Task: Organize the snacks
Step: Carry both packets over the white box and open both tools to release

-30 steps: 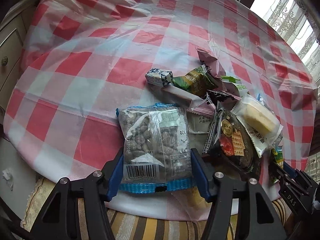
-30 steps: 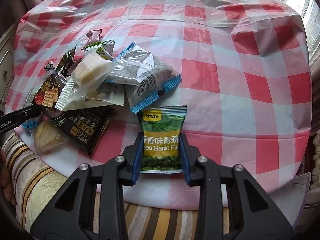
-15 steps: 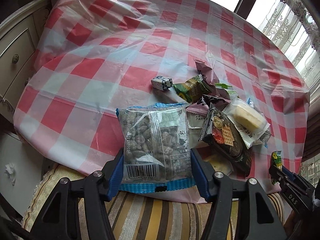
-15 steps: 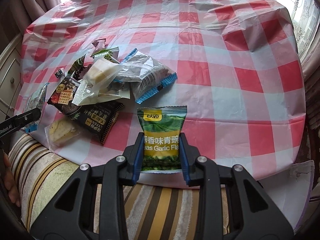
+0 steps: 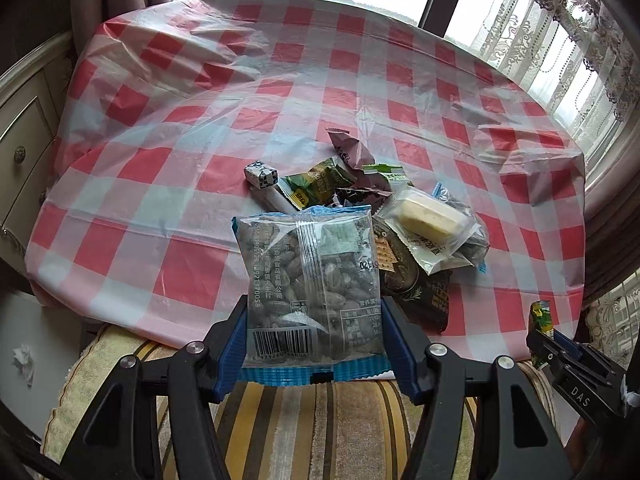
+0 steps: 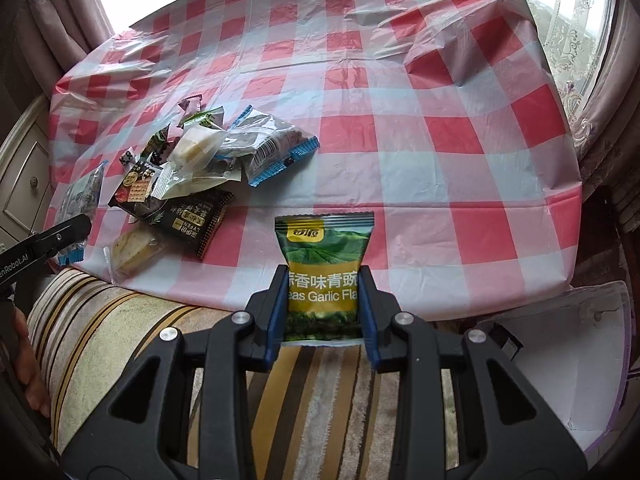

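Red-and-white checked plastic covers the round desk (image 5: 192,184), on which a heap of snack packets (image 5: 400,216) lies near the front edge. Left tool (image 5: 314,344): its blue pads pinch the lower sides of a clear, blue-edged packet of nuts (image 5: 312,280), held upright and clear of the desk, above a striped cushion (image 5: 320,432). Right tool (image 6: 322,312): its pads are pressed onto a green garlic-pea packet (image 6: 324,264), likewise lifted, in front of the desk edge. In the heap, a pale cake in clear wrap (image 5: 430,220) lies over dark cracker packets (image 6: 188,216); a second blue-edged packet (image 6: 276,148) rests at its right side.
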A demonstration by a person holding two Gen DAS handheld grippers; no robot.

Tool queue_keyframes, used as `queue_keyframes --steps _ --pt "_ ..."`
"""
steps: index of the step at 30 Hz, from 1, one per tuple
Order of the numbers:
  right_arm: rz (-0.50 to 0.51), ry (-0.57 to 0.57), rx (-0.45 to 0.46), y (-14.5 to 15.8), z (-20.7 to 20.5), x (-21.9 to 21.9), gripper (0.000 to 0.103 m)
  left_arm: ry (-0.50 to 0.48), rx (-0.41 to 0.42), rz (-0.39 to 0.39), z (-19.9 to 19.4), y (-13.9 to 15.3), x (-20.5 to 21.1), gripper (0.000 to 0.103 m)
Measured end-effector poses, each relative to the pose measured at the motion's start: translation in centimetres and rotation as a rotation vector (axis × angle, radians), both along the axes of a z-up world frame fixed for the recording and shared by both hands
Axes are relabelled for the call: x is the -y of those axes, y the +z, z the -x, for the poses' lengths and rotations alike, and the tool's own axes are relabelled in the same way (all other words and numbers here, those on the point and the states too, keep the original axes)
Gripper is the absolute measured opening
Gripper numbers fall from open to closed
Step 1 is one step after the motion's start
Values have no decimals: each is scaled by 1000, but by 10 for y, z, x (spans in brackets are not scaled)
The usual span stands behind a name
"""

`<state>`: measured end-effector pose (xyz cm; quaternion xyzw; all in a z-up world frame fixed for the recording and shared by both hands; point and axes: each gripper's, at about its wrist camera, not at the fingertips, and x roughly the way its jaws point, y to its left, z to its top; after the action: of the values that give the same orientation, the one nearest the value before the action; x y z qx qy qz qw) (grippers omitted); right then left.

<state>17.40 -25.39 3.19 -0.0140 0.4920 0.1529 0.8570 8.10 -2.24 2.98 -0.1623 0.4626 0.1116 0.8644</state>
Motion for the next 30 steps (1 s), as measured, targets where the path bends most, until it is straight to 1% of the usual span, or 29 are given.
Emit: queue_keyframes --steps 8,16,20,25,30 --pt "-3 -94 8 2 10 49 36 -147 13 -2 -13 10 55 62" --pt "15 -249 -28 -15 24 122 36 -355 6 -10 -32 12 132 62" --pt "23 -320 -40 -20 33 155 36 -466 0 4 -41 11 173 62" --pt "35 -399 -48 -26 40 189 36 -603 -17 15 -45 6 225 62" --pt "49 -458 -54 -32 43 214 36 -730 -45 38 -47 -2 271 62"
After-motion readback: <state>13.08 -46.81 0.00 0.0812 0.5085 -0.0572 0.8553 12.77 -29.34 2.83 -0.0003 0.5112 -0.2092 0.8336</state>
